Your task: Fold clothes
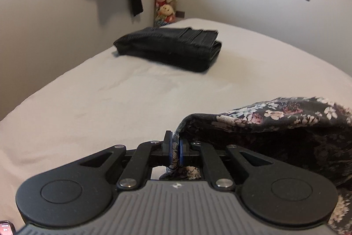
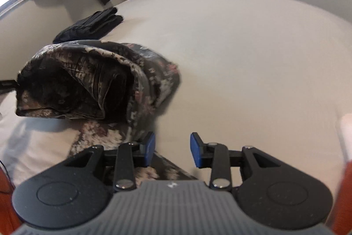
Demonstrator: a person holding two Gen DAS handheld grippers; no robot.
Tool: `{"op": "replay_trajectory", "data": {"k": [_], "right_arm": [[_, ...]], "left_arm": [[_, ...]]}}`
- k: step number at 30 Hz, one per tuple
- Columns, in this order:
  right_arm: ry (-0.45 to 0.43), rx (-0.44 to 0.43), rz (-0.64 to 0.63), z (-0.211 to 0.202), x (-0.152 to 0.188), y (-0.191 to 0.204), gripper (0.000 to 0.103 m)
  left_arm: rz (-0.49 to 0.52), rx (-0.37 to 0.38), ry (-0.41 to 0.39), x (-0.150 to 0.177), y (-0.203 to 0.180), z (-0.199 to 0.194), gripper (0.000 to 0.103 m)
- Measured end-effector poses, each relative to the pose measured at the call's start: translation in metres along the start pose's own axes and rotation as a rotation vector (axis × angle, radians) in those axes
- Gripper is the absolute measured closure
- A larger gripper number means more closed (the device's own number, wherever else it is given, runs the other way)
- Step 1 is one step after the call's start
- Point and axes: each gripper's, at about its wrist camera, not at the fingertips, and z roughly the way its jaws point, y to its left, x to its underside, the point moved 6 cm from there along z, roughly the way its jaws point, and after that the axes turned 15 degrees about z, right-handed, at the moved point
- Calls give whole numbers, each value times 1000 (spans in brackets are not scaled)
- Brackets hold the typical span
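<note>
1 edge of floral garment pinched in left claw, fabric trailing right. Right claw spread, empty; garment bulk lies forward-left, touching left finger.

No words, numbers or brand names can be read in either view. Each gripper body carries only a small pale emblem just behind the fingers, on the left gripper and on the right gripper, too small to make out.
</note>
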Motion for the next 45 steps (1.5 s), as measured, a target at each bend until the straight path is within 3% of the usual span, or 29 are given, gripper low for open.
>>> {"op": "replay_trajectory", "data": {"k": [4, 7, 12, 15, 18, 20, 22, 25, 30, 33, 38, 42, 45], "right_arm": [[61, 54, -82, 8, 23, -3, 64], [115, 60, -98, -7, 45, -11, 55], [198, -64, -209, -39, 87, 26, 54], [253, -90, -316, -38, 115, 52, 54], [242, -40, -420, -30, 131, 62, 60], [214, -8, -448, -27, 133, 63, 83], [205, -39, -390, -33, 126, 60, 100], [152, -50, -338, -46, 111, 57, 101], [10, 30, -208, -80, 60, 29, 102], [-80, 122, -124, -100, 20, 4, 102], [-290, 343, -96, -157, -44, -37, 102], [-415, 492, -96, -206, -80, -72, 102], [-450, 538, -71, -232, -100, -98, 102]], "left_arm": [[-20, -11, 26, 9, 8, 6, 96], [-24, -10, 28, 10, 8, 7, 96], [-21, -12, 28, 9, 8, 10, 96], [-20, -13, 28, 9, 7, 12, 96], [-3, -20, 25, 10, 5, 13, 96], [2, -23, 23, 10, 4, 14, 96], [1, -23, 19, 10, 4, 14, 96], [-8, -18, 14, 11, 4, 14, 96], [-31, -20, -33, 8, 8, 5, 96], [-33, -50, -78, 4, 12, -7, 96], [-94, -67, -134, -3, 29, -33, 97], [-98, -48, -152, -13, 49, -56, 97], [-87, 2, -165, -25, 65, -74, 96]]}}
